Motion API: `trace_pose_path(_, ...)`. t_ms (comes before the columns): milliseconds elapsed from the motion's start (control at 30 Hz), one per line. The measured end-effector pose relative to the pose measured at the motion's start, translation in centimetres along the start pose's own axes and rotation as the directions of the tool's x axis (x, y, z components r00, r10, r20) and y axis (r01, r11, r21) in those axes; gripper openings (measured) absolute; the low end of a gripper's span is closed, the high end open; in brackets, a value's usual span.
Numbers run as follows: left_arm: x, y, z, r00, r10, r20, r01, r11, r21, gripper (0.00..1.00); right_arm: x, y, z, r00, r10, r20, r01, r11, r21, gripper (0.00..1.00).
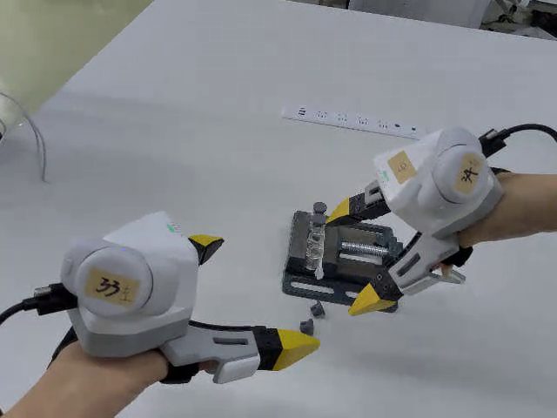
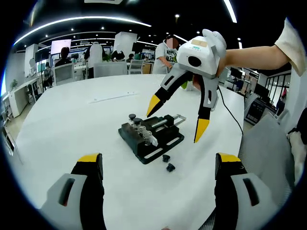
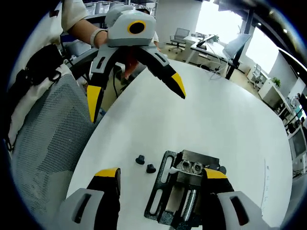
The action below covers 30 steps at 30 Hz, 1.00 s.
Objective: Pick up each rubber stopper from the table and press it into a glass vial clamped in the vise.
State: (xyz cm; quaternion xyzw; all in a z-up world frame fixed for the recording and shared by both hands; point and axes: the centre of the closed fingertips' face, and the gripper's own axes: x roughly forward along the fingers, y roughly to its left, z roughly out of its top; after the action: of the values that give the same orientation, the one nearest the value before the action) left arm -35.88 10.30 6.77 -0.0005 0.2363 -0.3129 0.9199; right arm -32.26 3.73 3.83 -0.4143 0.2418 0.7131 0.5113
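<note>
The person is holding the left gripper (image 1: 266, 293) low in the left hand (image 1: 87, 379), and its jaws are standing wide apart and pointing to the right. The right gripper (image 1: 345, 261) is hanging higher, its jaws also spreading wide with nothing between them and pointing downward. The right forearm (image 1: 522, 205) is reaching in from the side.

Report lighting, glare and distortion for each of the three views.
Head view: soft even light, faint shadow beside the vise, all sharp. Left gripper view: fisheye curves the table edge, ceiling light strips glare overhead. Right gripper view: windows blow out at upper right, loose stoppers crisp.
</note>
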Motion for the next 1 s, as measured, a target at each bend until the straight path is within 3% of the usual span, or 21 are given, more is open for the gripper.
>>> trace_pose_path(200,-0.3,0.2,-0.6,0.9999,0.001,-0.016,-0.001,1.0,0.005,0.97,0.9,2.1,0.2,0.9995,0.011,0.029,-0.011,1.0,0.006,0.61)
trace_pose_path(333,-0.5,0.4,-0.8,0.9998,0.005,-0.018,-0.005,1.0,0.004,0.96,1.5,2.6,0.1,0.9991,0.021,0.036,-0.022,1.0,0.017,0.59)
trace_pose_path(667,-0.8,0.8,-0.9,0.9995,0.013,-0.027,-0.013,1.0,0.009,0.97,2.7,2.9,-0.7,0.9986,0.05,0.018,-0.05,0.999,-0.002,0.46)
trace_pose_path(833,-1.2,1.7,-1.0,0.9989,0.037,-0.027,-0.037,0.999,0.003,0.99,4.0,3.0,-1.4,0.9988,0.049,-0.007,-0.049,0.999,-0.02,0.43)
trace_pose_path(1000,-1.4,2.2,-1.3,0.9984,0.045,-0.034,-0.045,0.999,0.0,0.99,5.0,2.8,-1.8,0.9983,0.057,-0.015,-0.057,0.998,-0.016,0.33)
